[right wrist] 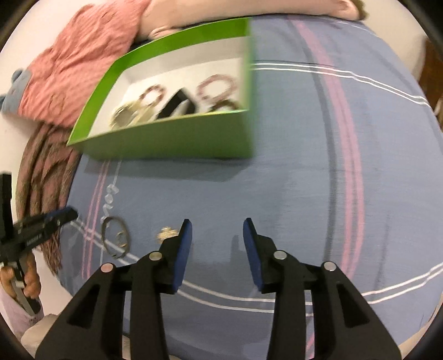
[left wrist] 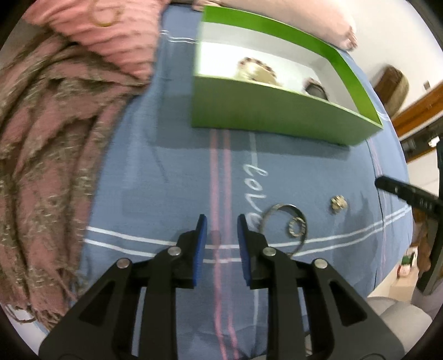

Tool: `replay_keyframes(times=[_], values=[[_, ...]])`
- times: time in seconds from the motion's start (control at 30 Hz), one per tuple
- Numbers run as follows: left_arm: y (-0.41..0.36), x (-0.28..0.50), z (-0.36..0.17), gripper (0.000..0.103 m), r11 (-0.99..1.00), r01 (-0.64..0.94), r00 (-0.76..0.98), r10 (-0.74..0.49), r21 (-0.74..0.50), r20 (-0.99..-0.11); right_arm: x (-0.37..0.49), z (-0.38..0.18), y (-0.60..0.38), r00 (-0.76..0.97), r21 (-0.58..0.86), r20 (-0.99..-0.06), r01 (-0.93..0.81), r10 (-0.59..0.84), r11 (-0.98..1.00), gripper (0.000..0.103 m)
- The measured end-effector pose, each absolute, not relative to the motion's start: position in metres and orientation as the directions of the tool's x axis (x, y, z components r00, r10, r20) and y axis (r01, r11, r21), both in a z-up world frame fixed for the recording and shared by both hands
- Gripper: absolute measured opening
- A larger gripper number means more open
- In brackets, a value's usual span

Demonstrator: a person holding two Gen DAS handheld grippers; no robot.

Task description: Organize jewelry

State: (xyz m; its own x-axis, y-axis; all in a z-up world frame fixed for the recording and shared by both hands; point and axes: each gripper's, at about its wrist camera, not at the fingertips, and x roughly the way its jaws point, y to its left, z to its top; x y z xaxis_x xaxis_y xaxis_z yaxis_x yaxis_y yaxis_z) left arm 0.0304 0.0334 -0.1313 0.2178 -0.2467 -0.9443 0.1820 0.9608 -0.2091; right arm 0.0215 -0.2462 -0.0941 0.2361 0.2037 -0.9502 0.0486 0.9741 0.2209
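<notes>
A green box with a white inside stands on the blue bedsheet and holds several bracelets and rings. On the sheet lie a thin metal bangle, a small sparkly ring inside it, and a small gold earring. My left gripper hovers open just left of the bangle, nothing between its blue pads. My right gripper is open and empty, with the earring just left of its left finger. Each gripper shows at the edge of the other's view.
A pink and brown fringed scarf is bunched at the left of the bed, with a pink ribbed cloth behind it carrying a gold hoop. A pale pillow lies beyond the box. The bed edge drops off at the right.
</notes>
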Motion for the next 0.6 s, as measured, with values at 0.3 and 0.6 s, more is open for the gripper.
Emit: replay_keyframes(times=[0.3,0.6], values=[[-0.020,0.023,-0.153,0.026,0.929,0.319,0.139,-0.244,-0.190,-0.960,0.018,-0.106,-0.253,0.204,0.215,-0.959,0.063,0.198,0.975,0.038],[-0.028,0.027,-0.160,0.004,0.935,0.323,0.158,-0.208,-0.148,-0.965,0.016,-0.114,-0.238,0.179,0.219,-0.961,0.034,0.209,0.975,0.038]])
